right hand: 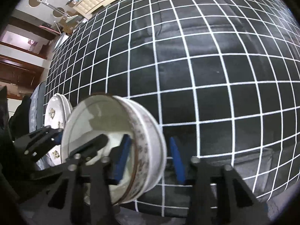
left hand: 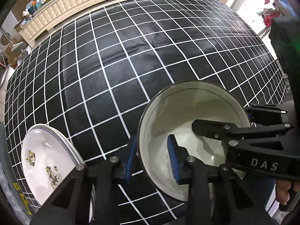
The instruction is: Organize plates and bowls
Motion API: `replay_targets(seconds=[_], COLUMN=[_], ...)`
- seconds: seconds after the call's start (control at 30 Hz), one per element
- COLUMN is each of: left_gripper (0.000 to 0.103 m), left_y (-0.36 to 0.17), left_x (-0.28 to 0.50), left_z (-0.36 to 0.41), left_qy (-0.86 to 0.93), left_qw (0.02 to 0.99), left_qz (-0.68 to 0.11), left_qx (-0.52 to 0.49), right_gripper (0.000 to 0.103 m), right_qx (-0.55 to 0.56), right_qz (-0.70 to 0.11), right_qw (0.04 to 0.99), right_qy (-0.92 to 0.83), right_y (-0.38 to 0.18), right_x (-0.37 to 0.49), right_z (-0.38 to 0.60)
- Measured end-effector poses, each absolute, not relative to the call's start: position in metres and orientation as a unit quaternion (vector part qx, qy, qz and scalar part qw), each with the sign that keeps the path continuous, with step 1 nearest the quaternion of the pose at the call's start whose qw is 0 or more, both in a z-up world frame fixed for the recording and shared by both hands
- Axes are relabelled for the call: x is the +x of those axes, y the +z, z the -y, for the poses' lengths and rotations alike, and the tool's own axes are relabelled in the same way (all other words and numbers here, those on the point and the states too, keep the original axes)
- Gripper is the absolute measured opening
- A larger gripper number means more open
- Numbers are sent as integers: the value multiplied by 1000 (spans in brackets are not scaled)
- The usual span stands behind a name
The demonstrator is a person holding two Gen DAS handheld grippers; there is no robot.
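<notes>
On grid mat [left hand: 112, 65] | bowl [left hand: 187, 116] upright, mouth up | L gripper [left hand: 152, 159] + R gripper [right hand: 150, 161] straddle rim, pinching wall

The bowl [left hand: 187, 112] looks like glazed ceramic, white and glossy inside, with a printed band round its outer wall. The plates [left hand: 43, 155] share that shiny glaze, with small printed pictures. The table [left hand: 131, 65] wears a black woven-looking cloth, faintly sheened and creased, with a white grid. Both tools, left tool [left hand: 152, 161] and right tool [right hand: 150, 159], are matt black plastic with metal pins and ribbed blue pads.
</notes>
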State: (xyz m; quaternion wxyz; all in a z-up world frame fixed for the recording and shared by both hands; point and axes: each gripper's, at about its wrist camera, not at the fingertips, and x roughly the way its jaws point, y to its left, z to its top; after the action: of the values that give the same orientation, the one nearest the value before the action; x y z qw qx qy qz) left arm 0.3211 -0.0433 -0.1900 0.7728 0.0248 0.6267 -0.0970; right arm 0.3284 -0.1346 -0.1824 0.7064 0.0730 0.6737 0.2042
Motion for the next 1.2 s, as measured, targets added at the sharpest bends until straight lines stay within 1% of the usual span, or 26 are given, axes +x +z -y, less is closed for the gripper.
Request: replay_targets(seconds=[0.23,0.37,0.47,0.63,0.7,0.8,0.9,1.0,1.1,1.2], left_gripper=[30,30,31,31,31,31,31,29,25,25], left_y=[-195,-191,-189,-188,-190,-190,-188,-188,-185,-183], left_x=[325,318,314,310,312,311,309,309,307,307], left_z=[33,32,37,33,29,24,26,26,31,35], left_qy=[-106,-112,-114,-116,-118,-116,-110,-98,-90,-92], left_qw=[757,754,760,764,762,760,763,763,768,765], left_qz=[-644,-647,-639,-634,-637,-639,-637,-638,-634,-637], left_qx=[-23,-13,-3,-11,-26,-40,-27,-34,-11,8], right_gripper=[43,43,43,43,45,45,45,44,42,38], right_qx=[103,51,38,69,84,77,78,78,93,103], right_qz=[-691,-673,-670,-671,-673,-671,-670,-667,-669,-667], right_qw=[689,711,714,707,703,706,708,714,711,710], right_qy=[196,196,201,212,213,214,209,200,195,198], right_y=[-187,-177,-176,-182,-185,-184,-183,-181,-182,-182], right_x=[326,318,313,316,318,316,315,313,313,314], right_z=[140,139,136,137,138,135,134,132,135,141])
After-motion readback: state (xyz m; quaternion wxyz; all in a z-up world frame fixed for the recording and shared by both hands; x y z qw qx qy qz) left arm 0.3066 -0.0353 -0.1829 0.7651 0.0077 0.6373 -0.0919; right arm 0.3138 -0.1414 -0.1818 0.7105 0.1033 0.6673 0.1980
